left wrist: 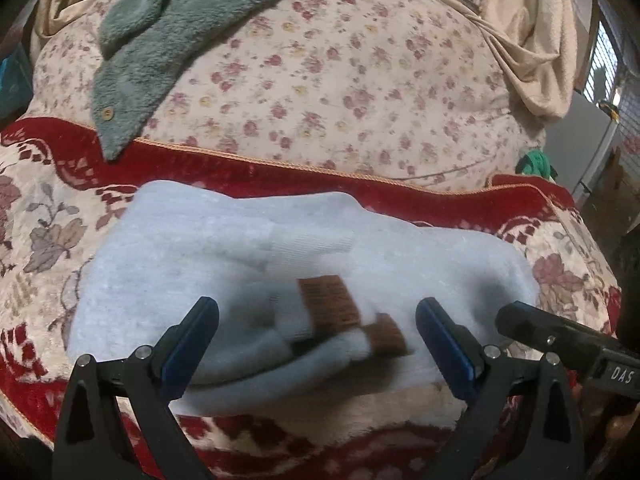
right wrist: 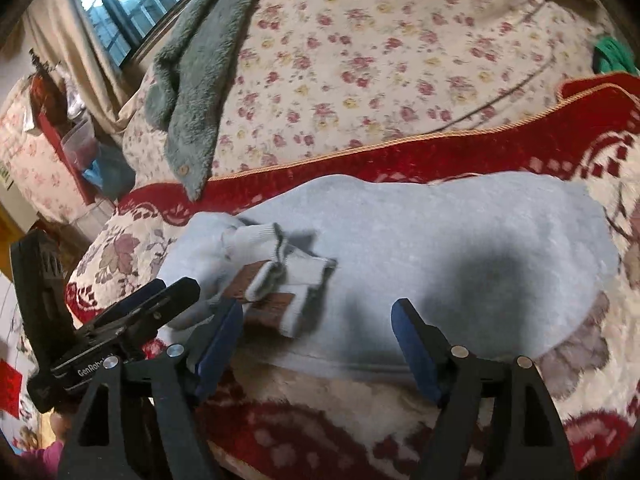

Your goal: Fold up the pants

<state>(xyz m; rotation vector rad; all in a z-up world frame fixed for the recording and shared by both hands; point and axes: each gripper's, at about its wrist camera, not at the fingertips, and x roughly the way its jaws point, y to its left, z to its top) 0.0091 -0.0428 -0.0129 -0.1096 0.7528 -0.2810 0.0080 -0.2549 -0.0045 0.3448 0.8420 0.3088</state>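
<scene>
Jaws of both grippers gape above folded pants (left wrist: 224, 264).

Daylit, fisheye-warped, seemingly motion-blurred.

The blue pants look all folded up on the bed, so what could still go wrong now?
1. The ribbed cuffs lie loose on top of the light blue pants, so they might flop open if bumped.
2. Both the left gripper and the right gripper stand open, close over the bundle; a finger could snag it.
3. The blanket underneath is soft and bumpy, so the fold may sag.
</scene>
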